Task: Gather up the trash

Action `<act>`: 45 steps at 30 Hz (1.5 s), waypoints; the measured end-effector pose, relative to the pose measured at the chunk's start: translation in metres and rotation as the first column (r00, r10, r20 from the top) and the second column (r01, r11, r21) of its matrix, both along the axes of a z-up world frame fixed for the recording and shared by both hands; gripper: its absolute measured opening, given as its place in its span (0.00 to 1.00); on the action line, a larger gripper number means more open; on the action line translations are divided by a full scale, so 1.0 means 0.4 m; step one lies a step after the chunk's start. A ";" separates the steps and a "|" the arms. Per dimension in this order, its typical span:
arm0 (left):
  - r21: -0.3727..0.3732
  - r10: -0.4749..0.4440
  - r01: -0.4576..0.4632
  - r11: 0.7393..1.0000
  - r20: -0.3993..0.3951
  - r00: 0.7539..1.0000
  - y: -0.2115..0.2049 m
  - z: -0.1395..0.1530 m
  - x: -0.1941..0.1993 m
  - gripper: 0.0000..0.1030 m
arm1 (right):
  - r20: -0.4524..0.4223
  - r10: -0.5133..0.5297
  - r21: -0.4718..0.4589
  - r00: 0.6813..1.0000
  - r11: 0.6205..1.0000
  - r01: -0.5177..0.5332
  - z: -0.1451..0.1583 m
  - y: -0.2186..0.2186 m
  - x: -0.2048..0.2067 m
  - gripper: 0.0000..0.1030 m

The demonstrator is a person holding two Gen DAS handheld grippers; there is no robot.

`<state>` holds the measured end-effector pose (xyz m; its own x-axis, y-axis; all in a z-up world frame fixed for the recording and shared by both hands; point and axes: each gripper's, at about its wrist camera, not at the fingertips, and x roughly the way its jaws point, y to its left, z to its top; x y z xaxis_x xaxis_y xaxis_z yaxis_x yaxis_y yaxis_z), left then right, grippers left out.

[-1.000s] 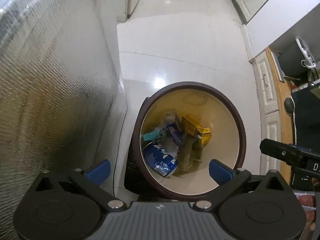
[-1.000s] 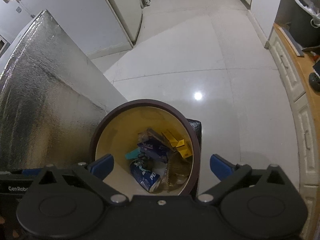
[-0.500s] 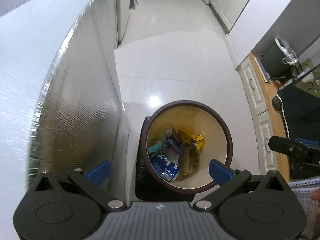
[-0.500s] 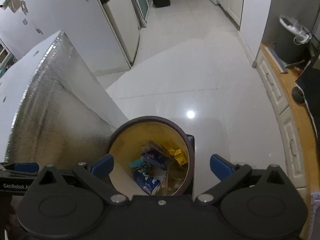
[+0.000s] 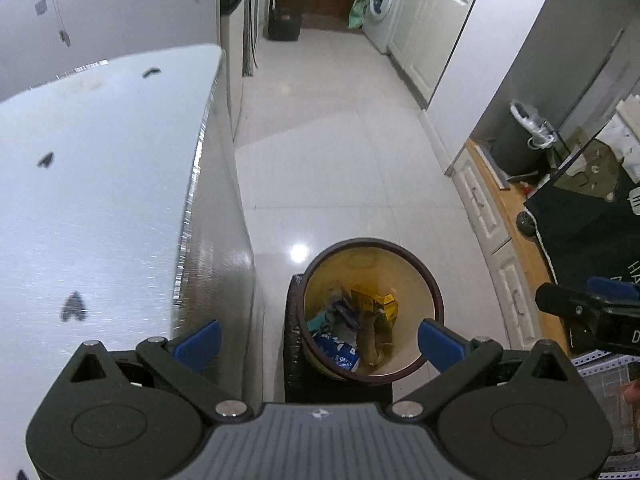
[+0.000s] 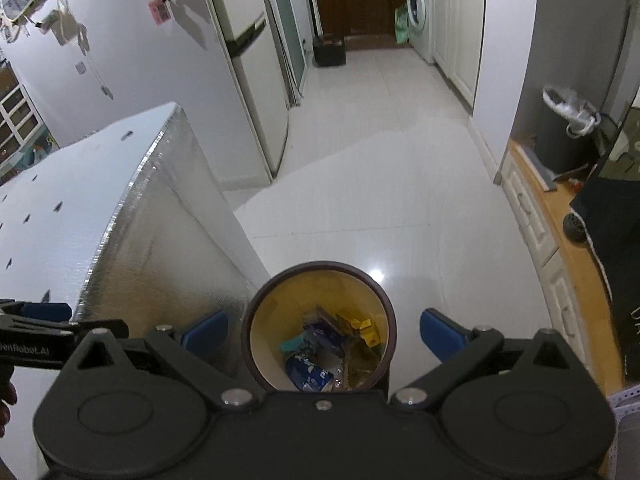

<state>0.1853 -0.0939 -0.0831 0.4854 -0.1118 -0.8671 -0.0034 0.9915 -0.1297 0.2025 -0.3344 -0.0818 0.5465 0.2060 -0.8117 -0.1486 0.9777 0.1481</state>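
From the left wrist, the left gripper holds its blue-tipped jaws wide apart and empty above the round brown-rimmed yellow bin at lower centre, where a blue wrapper and yellow cartons lie inside; a silver foil-clad worktop fills the left. From the right wrist, the right gripper is likewise spread wide, holding nothing, with the bin at bottom centre on the white tiled floor.

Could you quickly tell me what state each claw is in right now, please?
Left claw: open, holding nothing.
Right claw: open, holding nothing.
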 end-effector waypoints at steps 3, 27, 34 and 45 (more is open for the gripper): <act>0.004 0.004 -0.004 1.000 0.047 0.999 0.018 0.037 -0.036 1.00 | 0.032 -0.004 -0.005 0.999 1.000 0.004 0.030 0.008 -0.040 1.00; 0.024 -0.055 0.050 0.998 0.264 0.963 0.103 0.116 -0.282 1.00 | 0.261 -0.041 -0.019 0.965 0.999 0.047 0.127 0.075 -0.333 1.00; 0.026 -0.058 0.053 0.998 0.275 0.960 0.113 0.090 -0.316 1.00 | 0.284 -0.029 -0.038 0.958 0.998 0.042 0.102 0.088 -0.367 1.00; 0.056 -0.078 0.066 0.996 0.265 0.961 0.098 0.060 -0.341 1.00 | 0.296 -0.014 -0.053 0.955 0.998 0.031 0.068 0.091 -0.399 1.00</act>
<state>0.0490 -0.0545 -0.0591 0.6916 -0.1180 -0.7126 0.0966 0.9928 -0.0707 0.0429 -0.2979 -0.0548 0.7674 0.1499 -0.6234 -0.1557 0.9867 0.0456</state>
